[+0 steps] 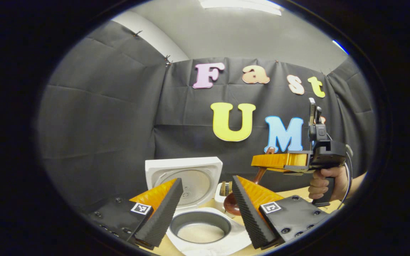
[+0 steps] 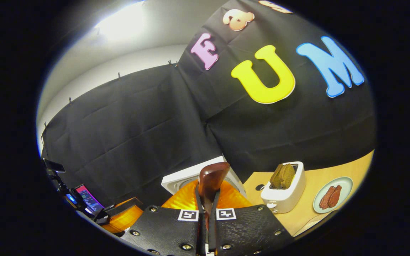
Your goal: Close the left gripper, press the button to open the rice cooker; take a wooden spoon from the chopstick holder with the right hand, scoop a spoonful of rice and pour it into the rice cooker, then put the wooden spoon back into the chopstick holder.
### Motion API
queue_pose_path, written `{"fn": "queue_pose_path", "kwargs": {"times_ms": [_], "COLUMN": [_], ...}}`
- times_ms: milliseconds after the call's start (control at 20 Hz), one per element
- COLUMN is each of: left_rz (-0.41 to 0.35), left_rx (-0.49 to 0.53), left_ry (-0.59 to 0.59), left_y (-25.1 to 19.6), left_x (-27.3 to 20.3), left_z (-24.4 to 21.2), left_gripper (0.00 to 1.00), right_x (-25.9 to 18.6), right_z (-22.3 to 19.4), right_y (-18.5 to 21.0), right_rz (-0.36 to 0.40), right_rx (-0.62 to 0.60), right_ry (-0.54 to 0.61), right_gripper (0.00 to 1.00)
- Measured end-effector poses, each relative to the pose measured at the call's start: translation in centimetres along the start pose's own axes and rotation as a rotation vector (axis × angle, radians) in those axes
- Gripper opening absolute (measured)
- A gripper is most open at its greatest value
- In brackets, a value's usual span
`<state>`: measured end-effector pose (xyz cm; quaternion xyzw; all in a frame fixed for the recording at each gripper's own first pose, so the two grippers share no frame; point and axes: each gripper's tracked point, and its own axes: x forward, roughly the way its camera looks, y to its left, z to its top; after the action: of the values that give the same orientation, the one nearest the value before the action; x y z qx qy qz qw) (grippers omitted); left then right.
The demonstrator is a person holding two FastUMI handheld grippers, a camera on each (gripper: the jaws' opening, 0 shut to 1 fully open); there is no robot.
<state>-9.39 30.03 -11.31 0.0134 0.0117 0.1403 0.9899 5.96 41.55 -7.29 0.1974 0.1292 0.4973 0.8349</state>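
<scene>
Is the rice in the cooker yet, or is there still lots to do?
Done: the rice cooker has its lid up, and something pale, likely rice, lies in its pot. In hand: the right gripper is shut on the wooden spoon, whose bowl hangs beside the cooker. Left: putting the spoon back in the chopstick holder. The left gripper is open.

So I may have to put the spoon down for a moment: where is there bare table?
Bare table runs between the toaster and the plate of meat, and in front of both. By the open rice cooker it is crowded: the holder and the wooden spoon in the right gripper stand close together.
</scene>
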Motion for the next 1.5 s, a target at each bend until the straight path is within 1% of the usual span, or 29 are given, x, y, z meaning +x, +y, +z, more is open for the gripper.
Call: {"fn": "queue_pose_path", "kwargs": {"times_ms": [300, 650, 850, 950, 1050, 1250, 1400, 1500], "left_rz": [-0.073, -0.161, -0.222, -0.233, -0.244, -0.256, -0.261, -0.26], "left_rx": [0.013, 0.024, 0.02, 0.025, 0.02, 0.033, 0.035, 0.031], "left_ry": [0.0, 0.0, 0.021, 0.026, 0.017, 0.037, 0.04, 0.038], "left_y": [-4.9, -10.6, -13.8, -14.8, -15.7, -17.2, -18.0, -18.5], "left_x": [1.3, 1.8, 1.9, 2.3, 2.3, 2.3, 2.3, 2.4], "left_z": [0.0, 0.0, -0.5, -0.4, 0.0, -0.6, -0.5, -0.2], "left_gripper": [0.97, 0.94, 0.94, 0.97, 0.97, 0.97, 0.97, 0.97], "right_x": [-5.4, -13.6, -18.6, -20.9, -23.0, -26.3, -28.5, -30.1], "right_z": [2.7, 4.4, 5.0, 5.4, 5.9, 6.8, 6.8, 5.9], "right_y": [-4.3, -9.2, -12.4, -14.0, -15.0, -17.1, -19.2, -21.2], "right_rz": [-0.098, -0.235, -0.334, -0.391, -0.437, -0.501, -0.56, -0.626], "right_rx": [0.061, 0.058, 0.055, 0.061, 0.065, 0.052, 0.058, 0.058], "right_ry": [-0.061, -0.11, -0.133, -0.153, -0.176, -0.206, -0.218, -0.211], "right_gripper": [0.04, 0.04, 0.04, 0.04, 0.04, 0.04, 0.04, 0.04]}}
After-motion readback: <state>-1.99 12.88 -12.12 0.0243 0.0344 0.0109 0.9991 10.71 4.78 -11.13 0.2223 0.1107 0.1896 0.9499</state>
